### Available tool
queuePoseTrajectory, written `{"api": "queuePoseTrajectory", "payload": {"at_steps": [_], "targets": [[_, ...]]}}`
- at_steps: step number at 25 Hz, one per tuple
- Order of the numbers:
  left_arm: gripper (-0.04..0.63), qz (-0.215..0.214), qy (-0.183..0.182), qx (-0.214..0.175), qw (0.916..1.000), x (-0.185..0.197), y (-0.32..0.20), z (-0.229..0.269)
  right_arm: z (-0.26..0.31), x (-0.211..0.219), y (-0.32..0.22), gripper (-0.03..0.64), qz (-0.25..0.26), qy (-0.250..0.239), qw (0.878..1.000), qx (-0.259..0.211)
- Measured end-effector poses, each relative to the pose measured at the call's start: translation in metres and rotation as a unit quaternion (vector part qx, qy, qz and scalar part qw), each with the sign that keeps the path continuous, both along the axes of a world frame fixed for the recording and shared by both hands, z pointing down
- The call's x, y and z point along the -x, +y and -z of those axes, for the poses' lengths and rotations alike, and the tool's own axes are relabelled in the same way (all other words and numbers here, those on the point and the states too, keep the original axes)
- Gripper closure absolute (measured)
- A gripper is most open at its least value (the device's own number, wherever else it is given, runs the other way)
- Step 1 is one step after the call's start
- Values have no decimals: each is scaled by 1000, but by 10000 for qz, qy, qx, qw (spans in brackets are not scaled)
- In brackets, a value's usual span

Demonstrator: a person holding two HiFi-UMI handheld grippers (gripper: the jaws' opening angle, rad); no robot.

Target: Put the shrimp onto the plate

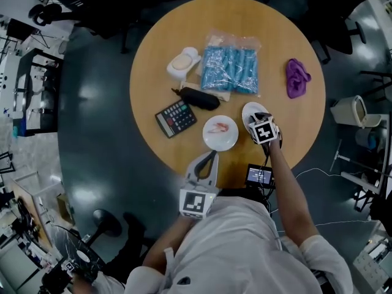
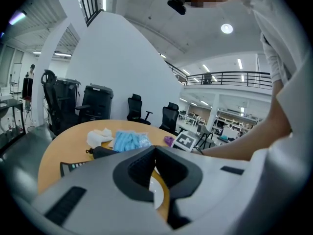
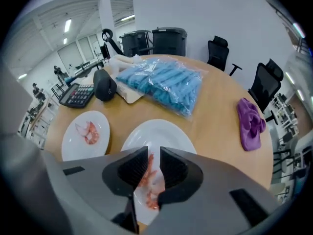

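Two white plates sit near the front of the round table. In the left plate (image 1: 211, 141) (image 3: 78, 143) lies one pink shrimp (image 1: 221, 128) (image 3: 89, 130). My right gripper (image 1: 257, 114) (image 3: 153, 156) is down over the right plate (image 1: 247, 109) (image 3: 156, 131), its jaws drawn narrow on a shrimp (image 3: 148, 173); more shrimp shows on that plate beneath it. The left gripper (image 1: 213, 156) (image 2: 155, 148) hovers at the table's near edge, shut and empty, pointing at the left plate (image 2: 157, 192).
Behind the plates lie a calculator (image 1: 176, 117) (image 3: 78, 94), a black pouch (image 1: 199, 98) (image 3: 104, 84), a bag of blue items (image 1: 229, 69) (image 3: 164, 84), a white bundle (image 1: 184, 63) and a purple cloth (image 1: 297, 77) (image 3: 250, 121). A small screen (image 1: 259, 175) sits at the table's near edge.
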State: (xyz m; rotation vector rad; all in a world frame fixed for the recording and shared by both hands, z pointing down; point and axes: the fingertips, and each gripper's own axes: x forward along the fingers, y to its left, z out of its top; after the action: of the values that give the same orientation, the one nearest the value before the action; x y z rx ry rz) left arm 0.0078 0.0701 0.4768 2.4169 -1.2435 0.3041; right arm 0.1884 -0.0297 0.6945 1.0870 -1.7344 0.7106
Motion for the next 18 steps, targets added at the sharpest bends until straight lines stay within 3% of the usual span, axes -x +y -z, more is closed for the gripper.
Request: {"api": "queuePoseTrajectory", "payload": {"at_steps": [5, 10, 14, 18], "targets": [[588, 241, 81, 115, 9996, 8, -1, 2, -4, 1, -3, 581, 130, 258, 9996, 36], [588, 156, -1, 0, 9999, 9, -2, -2, 19, 4, -1, 592, -14, 15, 9997, -225], [588, 158, 66, 15, 9999, 8, -1, -4, 52, 24, 11, 595, 117, -351, 9977, -560], [588, 146, 99, 23, 9998, 8, -2, -4, 64, 64, 31, 597, 91, -1171, 9919, -476]]}}
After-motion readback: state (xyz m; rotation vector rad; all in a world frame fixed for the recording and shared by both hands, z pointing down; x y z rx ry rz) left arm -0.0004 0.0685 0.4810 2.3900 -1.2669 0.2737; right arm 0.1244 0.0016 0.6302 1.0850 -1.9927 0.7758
